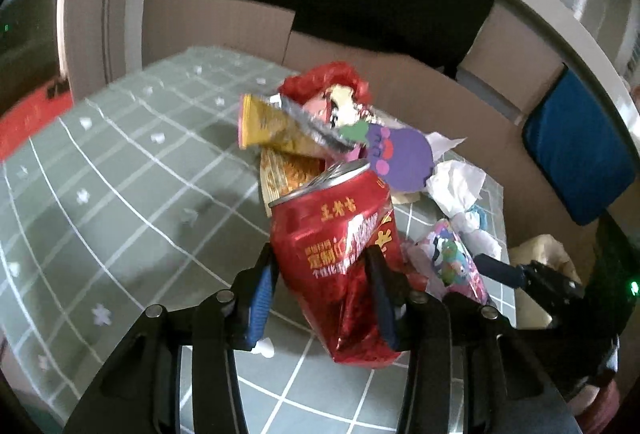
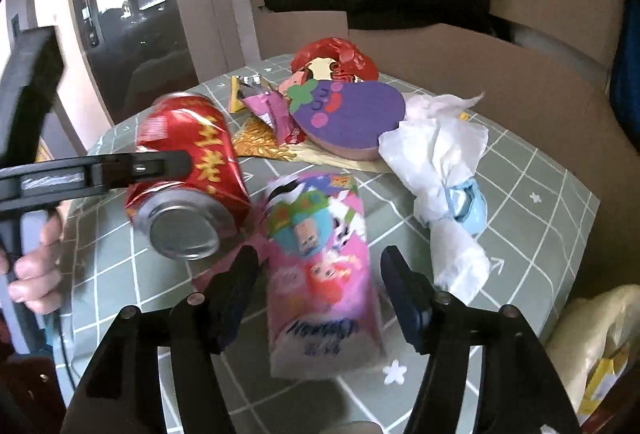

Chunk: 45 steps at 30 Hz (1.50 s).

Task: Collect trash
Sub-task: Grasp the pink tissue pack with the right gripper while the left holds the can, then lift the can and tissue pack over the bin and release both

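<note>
A crushed red can (image 1: 344, 254) sits between the fingers of my left gripper (image 1: 322, 270), which is shut on it; in the right wrist view the can (image 2: 188, 166) is tilted just above the green checked tablecloth (image 2: 532, 178). My right gripper (image 2: 316, 274) is open, its fingers on either side of a pink snack packet (image 2: 320, 262) lying on the cloth; the packet also shows in the left wrist view (image 1: 452, 258). Behind lie a purple eggplant-shaped sponge (image 2: 352, 114), crumpled white tissue (image 2: 440, 162), a yellow wrapper (image 1: 272, 126) and a red wrapper (image 2: 336, 54).
Cardboard boxes (image 2: 500, 74) stand behind and to the right of the table. A blue cushion (image 1: 576, 146) leans at the far right. A pale bag (image 2: 600, 346) sits beside the table's right edge. A dark doorway (image 2: 120, 2) is at left.
</note>
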Tool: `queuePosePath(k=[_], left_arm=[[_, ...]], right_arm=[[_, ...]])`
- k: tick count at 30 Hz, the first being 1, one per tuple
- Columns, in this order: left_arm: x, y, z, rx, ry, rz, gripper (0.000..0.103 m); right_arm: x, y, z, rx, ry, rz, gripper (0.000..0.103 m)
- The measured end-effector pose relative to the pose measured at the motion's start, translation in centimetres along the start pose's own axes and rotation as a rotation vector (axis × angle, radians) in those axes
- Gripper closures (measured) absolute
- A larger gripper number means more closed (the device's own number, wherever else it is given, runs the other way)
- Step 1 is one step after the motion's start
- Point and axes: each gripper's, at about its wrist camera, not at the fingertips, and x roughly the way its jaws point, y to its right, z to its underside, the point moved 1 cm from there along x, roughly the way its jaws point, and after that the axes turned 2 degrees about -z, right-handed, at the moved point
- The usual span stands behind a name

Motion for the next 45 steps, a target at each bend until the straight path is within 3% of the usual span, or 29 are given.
queuePosePath(k=[6,7,10,24,34,45], left_arm=[[-0.5,0.3,0.3,0.035,0.022,-0.020,0.059],[-0.5,0.2,0.2,0.030,0.019,-0.019,0.059],[-0.8,0.6,0.0,0.031,0.028,-0.016,0.059],[-6.7,4.9,-1.6,0.116,0.203,-0.025,0.060],[-10.8,11.0,-2.0,0.226,0.333,0.046,0.060],[-12.0,19.2,-1.0,0.338,0.358,0.159,0.060]], right_arm=[[1.7,1.2,-0.2,0.064,-0.056,-0.056,0.046],[1.3,1.4,-0.2,0.081,-0.045,-0.064,0.054],[-0.2,1.4,-0.1,0.100,-0.013,-0.044,0.056],[-9.0,2.1,-1.1,0.150,0.160,0.027,0.057],[-17.1,2.9,-1.2,0.144,0.315,0.147,0.057],[-25.4,5.4,1.1,0.176,0.435,0.314,0.057]])
